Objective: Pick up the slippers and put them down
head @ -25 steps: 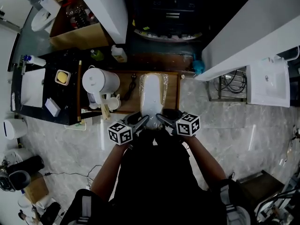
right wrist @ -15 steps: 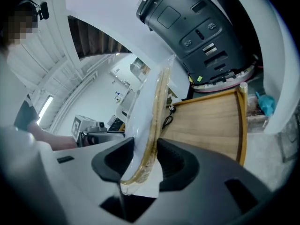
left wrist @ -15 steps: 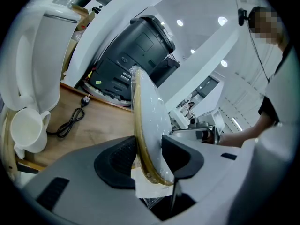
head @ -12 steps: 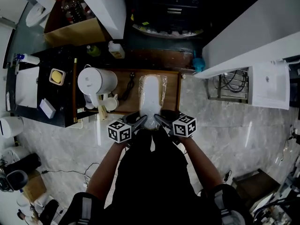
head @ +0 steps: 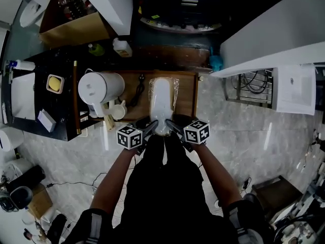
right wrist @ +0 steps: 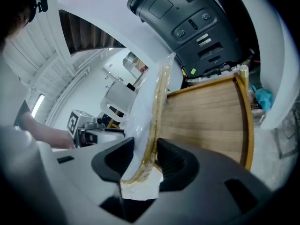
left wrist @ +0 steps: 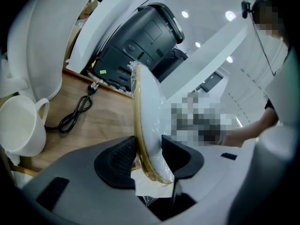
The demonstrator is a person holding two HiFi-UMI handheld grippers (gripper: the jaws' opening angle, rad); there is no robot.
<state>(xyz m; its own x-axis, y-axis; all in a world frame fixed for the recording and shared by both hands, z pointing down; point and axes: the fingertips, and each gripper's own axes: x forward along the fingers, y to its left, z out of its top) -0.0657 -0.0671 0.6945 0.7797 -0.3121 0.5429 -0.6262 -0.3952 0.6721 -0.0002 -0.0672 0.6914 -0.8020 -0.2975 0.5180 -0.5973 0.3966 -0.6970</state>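
Note:
The slippers (head: 161, 101) are a white pair with a tan sole rim, wrapped in clear plastic, and they hang over the wooden tray (head: 188, 96). My left gripper (head: 151, 128) is shut on their near left edge, and my right gripper (head: 172, 127) is shut on their near right edge. In the left gripper view the slippers (left wrist: 147, 102) run edge-on between the black pads of the left gripper (left wrist: 149, 154). The right gripper view shows the same on the other side, with the slippers (right wrist: 151, 108) clamped in the right gripper (right wrist: 146, 161). Whether their far end touches the tray I cannot tell.
A white kettle (head: 98, 88), a white mug (head: 120, 111) and a coiled black cable (head: 138, 93) sit on the tray's left part. A black appliance (head: 177, 4) stands behind it. A dark side table (head: 30, 65) with small items is at the left, with marble floor around.
Both grippers have sunk toward the wooden tray with the slippers still clamped between them. The jaws have not changed.

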